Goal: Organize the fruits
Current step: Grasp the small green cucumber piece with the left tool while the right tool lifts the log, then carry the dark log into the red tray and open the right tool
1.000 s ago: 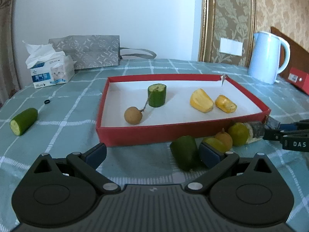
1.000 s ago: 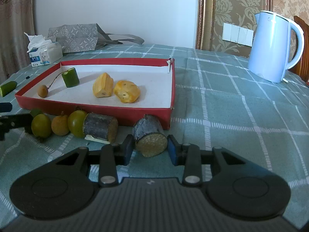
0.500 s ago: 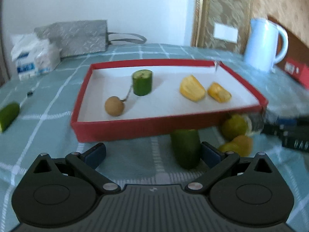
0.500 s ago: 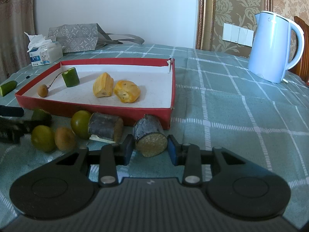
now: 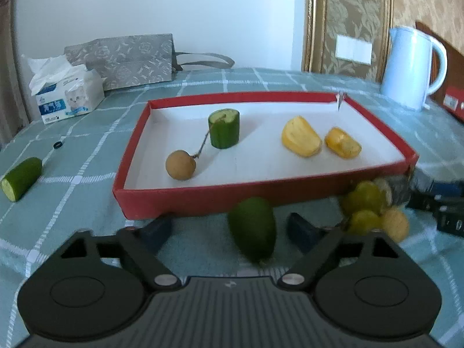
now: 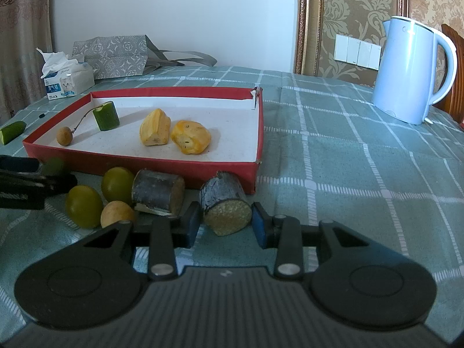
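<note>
teal checked cloth covers the tabletop (image 6: 348, 150), with a pale blue kettle (image 6: 409, 72), a tissue box (image 5: 69, 98) and a grey patterned bag (image 5: 130, 58) towards the wall. a red tray (image 5: 261, 194) holds a longan on a stem (image 5: 180, 164), an upright cucumber stub (image 5: 224, 128) and two yellow jackfruit pieces (image 5: 301, 140). in front of the tray's near wall lies a dark green cucumber end (image 5: 252, 229), between the fingers of the left gripper (image 5: 229, 232); those fingers are closing, the right one near the piece, the left one still apart from it. the right gripper (image 6: 223, 226) has its fingers clamped on a dark-skinned sugarcane chunk (image 6: 226, 206), cut end facing the camera, on the cloth. a second sugarcane chunk (image 6: 158, 192), two green round fruits (image 6: 84, 206) and another longan (image 6: 116, 213) sit just left of it. a cucumber half (image 5: 21, 178) lies well off to the left.
</note>
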A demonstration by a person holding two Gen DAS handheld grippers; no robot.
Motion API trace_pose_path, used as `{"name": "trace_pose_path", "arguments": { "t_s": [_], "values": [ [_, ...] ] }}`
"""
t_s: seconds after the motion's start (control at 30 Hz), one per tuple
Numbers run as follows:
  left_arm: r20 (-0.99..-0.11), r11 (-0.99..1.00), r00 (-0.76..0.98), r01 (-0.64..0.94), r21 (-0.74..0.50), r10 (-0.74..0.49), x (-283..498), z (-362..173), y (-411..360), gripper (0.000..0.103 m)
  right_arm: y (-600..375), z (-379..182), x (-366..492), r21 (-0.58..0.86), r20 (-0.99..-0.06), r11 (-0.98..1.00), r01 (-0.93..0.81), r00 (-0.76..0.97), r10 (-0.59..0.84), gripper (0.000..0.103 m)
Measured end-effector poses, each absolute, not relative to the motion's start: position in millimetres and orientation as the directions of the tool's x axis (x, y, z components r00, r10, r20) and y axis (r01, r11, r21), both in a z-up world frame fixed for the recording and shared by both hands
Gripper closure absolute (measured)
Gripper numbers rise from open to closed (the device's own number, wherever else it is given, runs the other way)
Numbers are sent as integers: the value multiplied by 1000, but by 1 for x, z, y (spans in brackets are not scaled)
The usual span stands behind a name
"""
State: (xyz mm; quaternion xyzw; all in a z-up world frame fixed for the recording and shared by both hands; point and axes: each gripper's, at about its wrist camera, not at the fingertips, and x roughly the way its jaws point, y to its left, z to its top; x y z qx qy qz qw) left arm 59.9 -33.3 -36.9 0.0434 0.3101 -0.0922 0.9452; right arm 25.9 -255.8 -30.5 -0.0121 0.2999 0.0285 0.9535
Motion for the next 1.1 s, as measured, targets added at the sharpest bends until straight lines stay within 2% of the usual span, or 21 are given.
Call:
{"name": "trace_pose_path", "arguments": {
  "t_s": [0.03, 0.1, 0.23, 0.27, 0.83, 1.0, 1.1],
  "values": [
    [-590, 978, 794, 204, 33, -145, 59, -36, -34, 27, -256, -30, 26, -6, -573, 998, -62, 819, 47, 67],
    [-585, 981, 799, 193, 31, -139, 58, -35, -34, 46, -256, -30, 26, -7, -573, 998, -62, 819, 47, 67],
    [-573, 977, 807, 207, 47, -144, 56, -35, -35, 61, -256, -31, 26, -6, -572, 998, -62, 819, 47, 67],
    [-570, 974, 807, 221, 49, -155, 55, -35, -36, 71, -256, -31, 26, -6, -572, 998, -62, 819, 47, 67],
    [-534, 978, 827, 210, 3, -176, 41, -30, -12, 70, -255, -31, 26, -1, -571, 998, -61, 819, 50, 67],
    [-555, 977, 804, 178, -118, -214, 49, -35, 17, 70, -254, -31, 26, 1, -571, 998, -59, 820, 49, 68],
    [-554, 977, 804, 175, -124, -215, 50, -35, 20, 70, -255, -31, 26, 5, -570, 998, -56, 820, 49, 69]
  ]
}}
